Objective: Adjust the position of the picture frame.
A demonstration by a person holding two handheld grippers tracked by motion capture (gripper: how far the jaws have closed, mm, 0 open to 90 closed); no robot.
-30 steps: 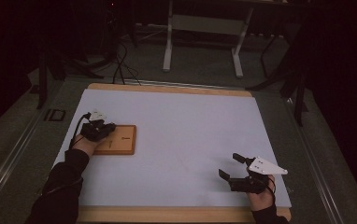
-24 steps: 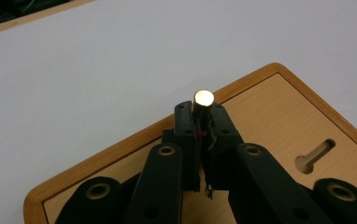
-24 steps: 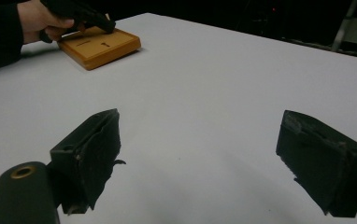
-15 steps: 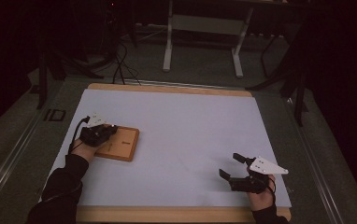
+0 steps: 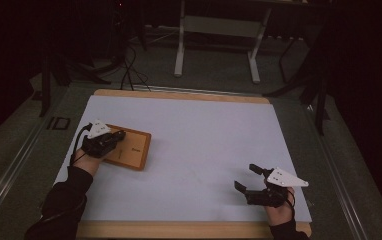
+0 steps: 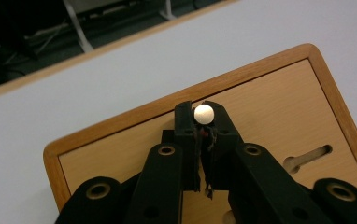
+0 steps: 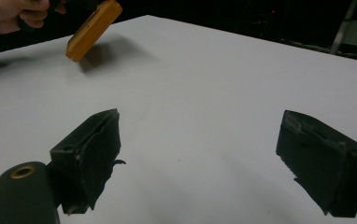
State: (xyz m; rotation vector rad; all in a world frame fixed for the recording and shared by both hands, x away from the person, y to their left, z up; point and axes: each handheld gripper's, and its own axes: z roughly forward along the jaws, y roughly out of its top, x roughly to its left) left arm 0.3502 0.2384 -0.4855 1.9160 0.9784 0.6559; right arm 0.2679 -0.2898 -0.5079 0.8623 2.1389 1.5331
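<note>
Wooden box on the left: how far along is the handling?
Done: the left tongs are clamped on the white knob of the wooden box. In hand: one box end is lifted off the sheet. Left: setting it down; the right tongs wait open.

High view: white sheet covers the wood-edged table. Left gripper sits over the near-left part of a wooden board at the sheet's left side; jaws closed. Right gripper rests near the sheet's front right corner, 2 jaws apart, nothing between them, well apart from the board.
</note>
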